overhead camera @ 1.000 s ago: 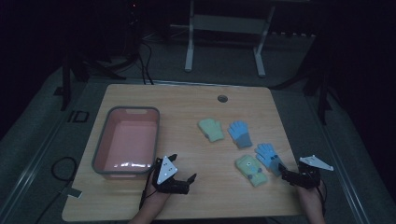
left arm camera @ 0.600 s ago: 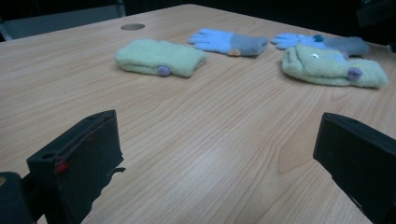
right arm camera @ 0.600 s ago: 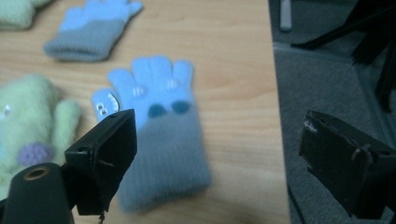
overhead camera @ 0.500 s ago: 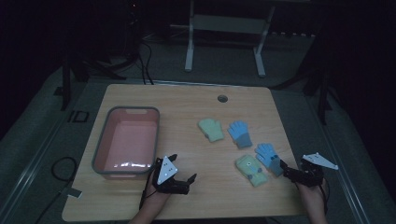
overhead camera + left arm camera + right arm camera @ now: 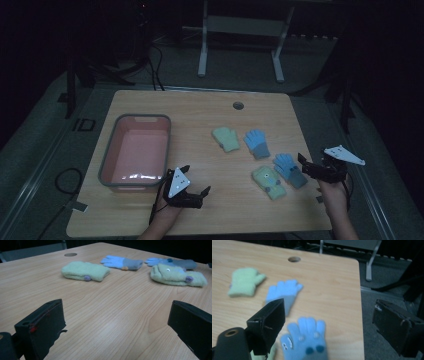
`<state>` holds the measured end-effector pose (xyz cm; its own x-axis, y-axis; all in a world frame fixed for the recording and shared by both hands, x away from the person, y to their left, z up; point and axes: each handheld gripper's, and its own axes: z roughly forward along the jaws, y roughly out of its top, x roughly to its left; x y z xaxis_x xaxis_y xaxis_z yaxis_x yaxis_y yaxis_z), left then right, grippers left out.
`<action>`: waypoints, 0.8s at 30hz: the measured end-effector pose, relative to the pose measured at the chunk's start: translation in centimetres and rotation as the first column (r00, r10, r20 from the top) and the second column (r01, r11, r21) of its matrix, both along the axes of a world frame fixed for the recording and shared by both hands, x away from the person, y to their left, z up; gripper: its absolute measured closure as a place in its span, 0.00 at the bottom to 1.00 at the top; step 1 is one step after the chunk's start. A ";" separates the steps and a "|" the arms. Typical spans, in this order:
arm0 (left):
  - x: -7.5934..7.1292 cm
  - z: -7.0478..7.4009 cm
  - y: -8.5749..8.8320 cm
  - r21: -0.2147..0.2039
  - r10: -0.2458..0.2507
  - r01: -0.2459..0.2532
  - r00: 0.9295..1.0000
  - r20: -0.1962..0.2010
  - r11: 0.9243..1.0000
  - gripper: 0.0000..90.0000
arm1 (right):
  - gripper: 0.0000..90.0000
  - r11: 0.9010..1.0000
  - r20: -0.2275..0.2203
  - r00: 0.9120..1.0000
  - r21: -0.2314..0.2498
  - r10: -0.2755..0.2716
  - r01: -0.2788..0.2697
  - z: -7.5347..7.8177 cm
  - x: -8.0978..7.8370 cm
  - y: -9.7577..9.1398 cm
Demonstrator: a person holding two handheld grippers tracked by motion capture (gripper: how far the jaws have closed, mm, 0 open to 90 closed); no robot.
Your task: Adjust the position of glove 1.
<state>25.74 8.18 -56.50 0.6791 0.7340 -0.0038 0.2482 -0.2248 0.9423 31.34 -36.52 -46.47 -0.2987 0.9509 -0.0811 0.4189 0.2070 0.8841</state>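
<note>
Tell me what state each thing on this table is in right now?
Pink plastic tub: empty, upright.
Far green knitted mitten: lying flat, untouched.
Far blue knitted glove: lying flat, untouched.
Near blue knitted glove: flat, right gripper beside it.
Near green knitted mitten: lying flat.
Left gripper: open, empty.
Right gripper: open, empty.

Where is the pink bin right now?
In the high view the pink bin stands on the table's left half, apart from the gloves; the left tongs sit just off its near right corner.

Dim room, grey floor (image 5: 45, 150), perhaps carpet.
</note>
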 end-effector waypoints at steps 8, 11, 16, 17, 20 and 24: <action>0.0 0.0 0.0 0.000 -0.001 0.001 1.000 0.000 1.000 0.01 | 0.13 0.999 0.026 0.999 -0.012 0.046 -0.045 1.4 0.7 1.2; 0.0 0.0 0.0 0.002 -0.002 0.002 1.000 0.001 1.000 0.01 | 0.13 0.998 0.024 0.997 -0.006 0.071 -0.070 1.8 1.1 1.8; 0.0 0.0 0.0 0.002 -0.004 0.004 1.000 0.002 1.000 0.01 | 0.13 0.994 0.044 0.993 -0.002 0.110 -0.110 2.6 1.7 3.2; 0.0 0.0 0.0 0.001 -0.005 0.005 1.000 0.001 1.000 0.01 | 0.13 0.994 0.040 0.993 -0.026 0.107 -0.106 2.8 2.0 4.0; 0.0 0.0 0.0 0.001 -0.006 0.006 1.000 0.001 1.000 0.01 | 0.17 0.994 0.025 0.994 -0.030 0.104 -0.103 2.9 2.3 4.5; 0.0 0.0 0.0 0.005 -0.007 0.007 1.000 0.005 1.000 0.01 | 0.19 0.987 -0.054 0.987 0.066 0.154 -0.150 3.0 3.5 5.2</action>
<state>25.69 8.15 -56.50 0.6840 0.7295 0.0029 0.2421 -0.2307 0.9424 34.81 -31.30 -43.47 -0.4425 0.8968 -0.0021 0.4385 0.2184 0.8718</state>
